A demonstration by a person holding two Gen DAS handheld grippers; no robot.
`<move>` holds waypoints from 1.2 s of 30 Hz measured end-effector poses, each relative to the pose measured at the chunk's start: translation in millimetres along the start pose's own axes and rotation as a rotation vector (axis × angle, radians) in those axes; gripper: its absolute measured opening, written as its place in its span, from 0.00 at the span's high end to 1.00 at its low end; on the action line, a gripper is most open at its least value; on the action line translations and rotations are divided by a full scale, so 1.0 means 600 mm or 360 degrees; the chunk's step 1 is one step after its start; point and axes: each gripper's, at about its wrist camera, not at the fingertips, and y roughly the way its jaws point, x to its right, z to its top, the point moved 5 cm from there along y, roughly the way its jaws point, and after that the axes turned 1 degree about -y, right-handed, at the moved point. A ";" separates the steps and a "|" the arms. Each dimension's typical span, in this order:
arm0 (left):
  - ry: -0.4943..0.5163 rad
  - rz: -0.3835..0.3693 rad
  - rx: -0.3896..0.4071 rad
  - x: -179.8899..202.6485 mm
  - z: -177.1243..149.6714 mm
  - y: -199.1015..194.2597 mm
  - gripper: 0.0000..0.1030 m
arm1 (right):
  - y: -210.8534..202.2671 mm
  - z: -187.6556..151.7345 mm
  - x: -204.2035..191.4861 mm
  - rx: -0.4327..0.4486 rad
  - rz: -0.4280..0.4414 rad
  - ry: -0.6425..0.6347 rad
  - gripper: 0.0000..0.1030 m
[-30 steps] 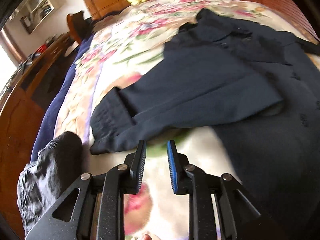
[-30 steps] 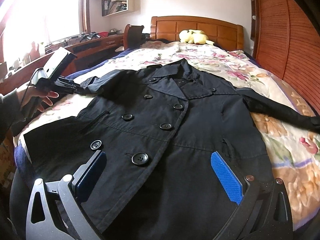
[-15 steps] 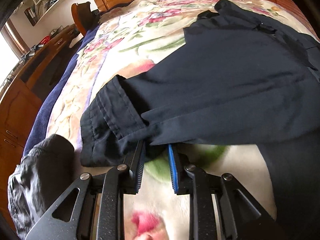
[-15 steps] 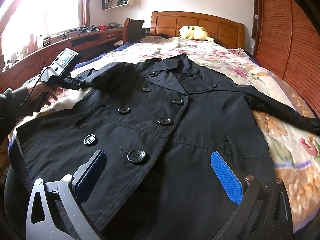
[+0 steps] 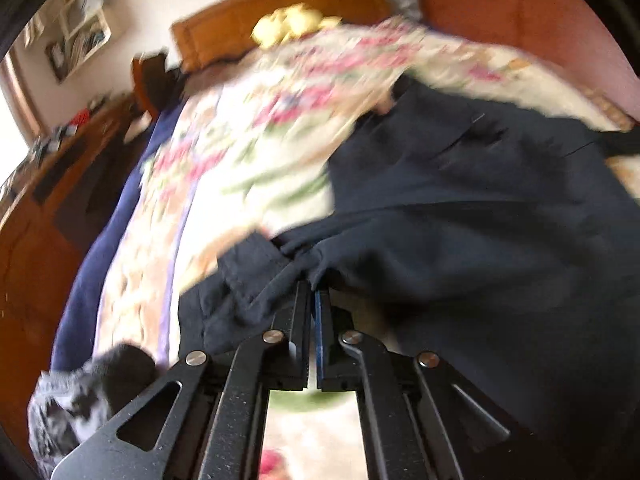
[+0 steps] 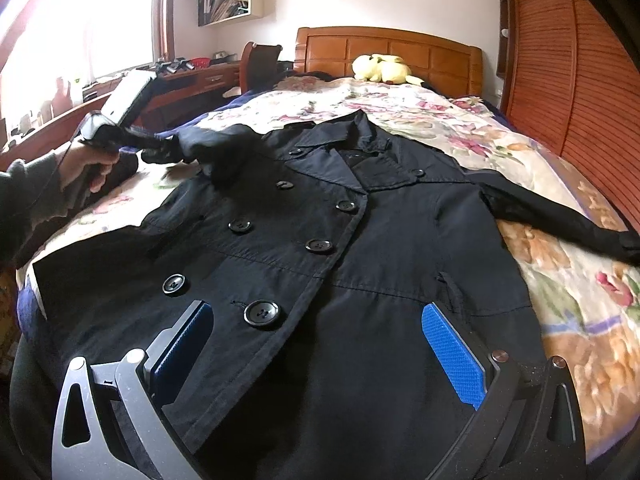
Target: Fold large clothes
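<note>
A black double-breasted coat (image 6: 320, 272) lies front up on the floral bedspread (image 6: 440, 120), collar toward the headboard. My left gripper (image 5: 313, 286) is shut on the cuff end of the coat's left sleeve (image 5: 240, 280). The pinched fabric bunches at its tips. In the right wrist view a hand holds that left gripper (image 6: 160, 148) at the bed's left side, with the sleeve lifted off the bedspread. My right gripper (image 6: 316, 308) hangs open over the coat's lower front, nothing between its blue pads (image 6: 452, 352). The other sleeve (image 6: 560, 220) stretches out to the right.
A yellow plush toy (image 6: 380, 68) sits by the wooden headboard (image 6: 392, 48). A desk (image 6: 192, 80) with clutter and a chair (image 6: 260, 64) stand left of the bed. A wooden panel wall (image 6: 580, 80) runs along the right. Grey cloth (image 5: 80, 400) shows at the bed's near left edge.
My left gripper closed on the sleeve cuff and has lifted it up off the bedspread. The right gripper has stayed still and open.
</note>
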 end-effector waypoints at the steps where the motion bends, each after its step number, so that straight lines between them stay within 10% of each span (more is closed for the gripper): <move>1: 0.0032 -0.0027 0.0043 0.024 0.015 -0.021 0.99 | -0.003 -0.001 0.003 0.0004 -0.0002 0.0007 0.00; 15: 0.0201 -0.0376 0.0121 0.242 0.054 -0.155 0.89 | -0.058 -0.018 0.037 0.0049 -0.0047 0.0094 0.00; 36: -0.0300 -0.0176 0.0105 0.016 -0.193 -0.219 0.84 | 0.058 0.183 -0.088 0.0151 0.0315 -0.0268 0.04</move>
